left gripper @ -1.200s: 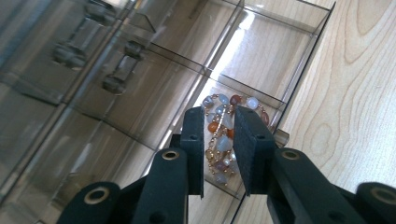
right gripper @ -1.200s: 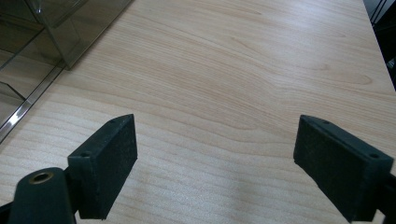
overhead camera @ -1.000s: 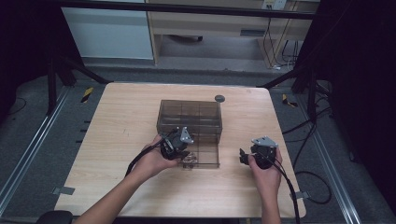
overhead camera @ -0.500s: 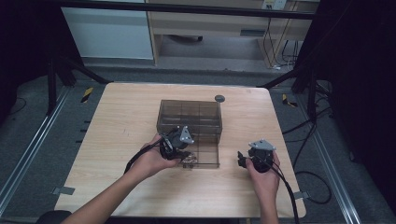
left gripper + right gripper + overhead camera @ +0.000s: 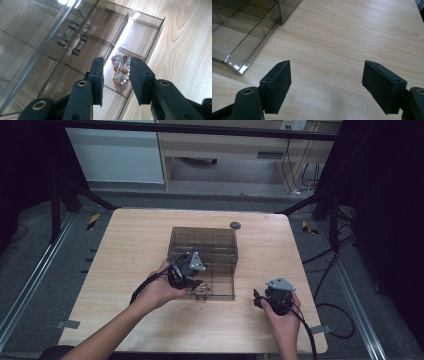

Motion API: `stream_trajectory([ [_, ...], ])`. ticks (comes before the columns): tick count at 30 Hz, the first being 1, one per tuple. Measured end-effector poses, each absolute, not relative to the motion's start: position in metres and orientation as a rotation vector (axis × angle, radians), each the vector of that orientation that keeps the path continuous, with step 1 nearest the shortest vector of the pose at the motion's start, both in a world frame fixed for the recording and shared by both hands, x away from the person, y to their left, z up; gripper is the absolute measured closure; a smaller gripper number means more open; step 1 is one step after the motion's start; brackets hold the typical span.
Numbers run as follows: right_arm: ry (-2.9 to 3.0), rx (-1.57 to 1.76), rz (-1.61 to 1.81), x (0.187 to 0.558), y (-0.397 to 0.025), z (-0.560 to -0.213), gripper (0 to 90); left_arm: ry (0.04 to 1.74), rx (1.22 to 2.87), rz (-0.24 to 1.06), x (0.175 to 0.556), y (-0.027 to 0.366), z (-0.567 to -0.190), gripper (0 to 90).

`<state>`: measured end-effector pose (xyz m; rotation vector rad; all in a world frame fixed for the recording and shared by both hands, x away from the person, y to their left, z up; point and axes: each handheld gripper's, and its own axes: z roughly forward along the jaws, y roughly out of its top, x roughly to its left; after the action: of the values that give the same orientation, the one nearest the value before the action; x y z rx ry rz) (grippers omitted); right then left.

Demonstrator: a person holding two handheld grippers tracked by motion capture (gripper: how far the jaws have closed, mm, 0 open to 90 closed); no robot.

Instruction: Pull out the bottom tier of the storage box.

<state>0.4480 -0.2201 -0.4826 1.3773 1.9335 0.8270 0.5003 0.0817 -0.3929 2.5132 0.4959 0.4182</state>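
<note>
A smoky clear drawer box (image 5: 202, 242) stands at the table's middle, with its lowest drawer (image 5: 222, 290) pulled out toward me. A beaded bracelet (image 5: 120, 72) of orange, blue and white beads lies in the drawer's front left compartment (image 5: 202, 290). My left gripper (image 5: 194, 283) hovers just over that compartment. In the left gripper view its jaws (image 5: 116, 66) stand open a little, with the bracelet seen through the gap below them and nothing held. My right gripper (image 5: 257, 300) rests to the right of the drawer, and the right gripper view (image 5: 327, 72) has its jaws wide open over bare wood.
A small dark round disc (image 5: 234, 225) lies behind the box at its right corner. The drawer's front corner (image 5: 239, 70) sits left of the right gripper. The wooden tabletop (image 5: 125, 250) ends in edges on all sides, with cables trailing off the right.
My right gripper has drifted a little toward the table's front edge and to the right. The left gripper and the bracelet have stayed in place.
</note>
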Motion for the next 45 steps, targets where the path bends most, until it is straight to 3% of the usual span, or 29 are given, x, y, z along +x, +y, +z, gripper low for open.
stream_trajectory([
  [8, 1.966, 1.306, 0.878, 0.434, -0.202, -0.475, 33.5, 0.499, 2.520, 0.429, 0.499, 0.081, -0.377, 64.1],
  [17, 1.976, 1.196, 0.966, 0.425, -0.182, -0.458, 60.4, 0.518, 2.497, 0.446, 0.508, 0.082, -0.358, 65.2],
  [27, 2.071, 1.112, 1.040, 0.422, -0.162, -0.458, 84.3, 0.561, 2.478, 0.464, 0.524, 0.089, -0.346, 77.9],
  [35, 2.124, 1.070, 1.094, 0.421, -0.151, -0.458, 90.0, 0.606, 2.457, 0.475, 0.536, 0.091, -0.339, 88.7],
  [45, 2.179, 1.024, 1.114, 0.420, -0.139, -0.459, 90.0, 0.647, 2.432, 0.515, 0.549, 0.089, -0.336, 89.7],
])
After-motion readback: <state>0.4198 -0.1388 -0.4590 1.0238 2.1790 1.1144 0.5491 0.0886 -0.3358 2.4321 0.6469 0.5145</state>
